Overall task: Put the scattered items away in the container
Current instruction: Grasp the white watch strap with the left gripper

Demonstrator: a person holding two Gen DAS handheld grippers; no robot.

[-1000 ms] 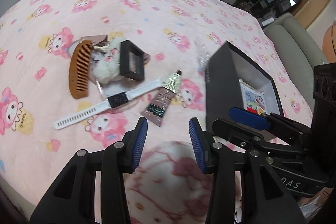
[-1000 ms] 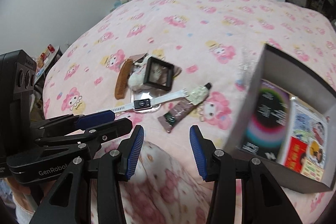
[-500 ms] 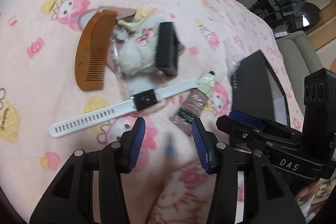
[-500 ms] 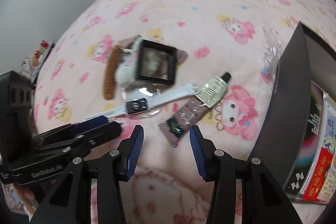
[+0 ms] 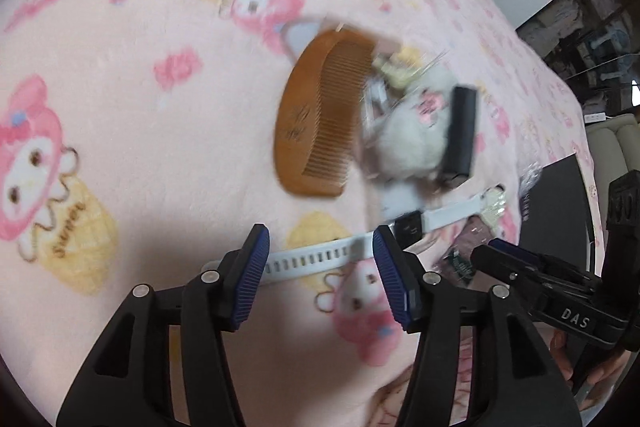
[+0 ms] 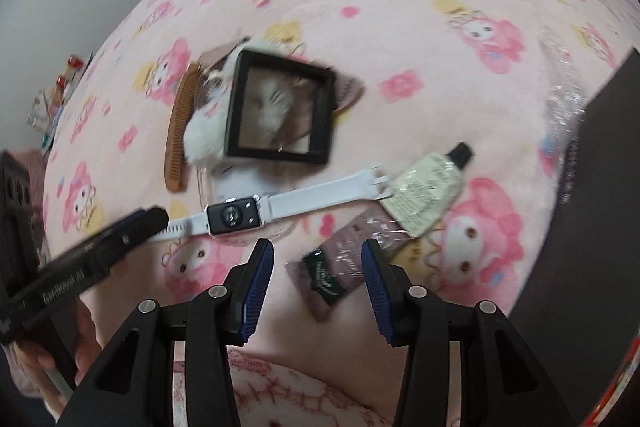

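Left gripper (image 5: 320, 267), lower centre, has just been opening; we straddle the white-strapped smartwatch (image 5: 408, 225), unclenched, presumably to lift it; right gripper (image 6: 318, 269) released above the brown tube (image 6: 344, 263).

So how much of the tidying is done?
Hardly any. The comb, fluffy toy, black frame, watch and two tubes lie on the blanket. Both tongs are open and empty: the left over the watch strap, the right over the brown tube.
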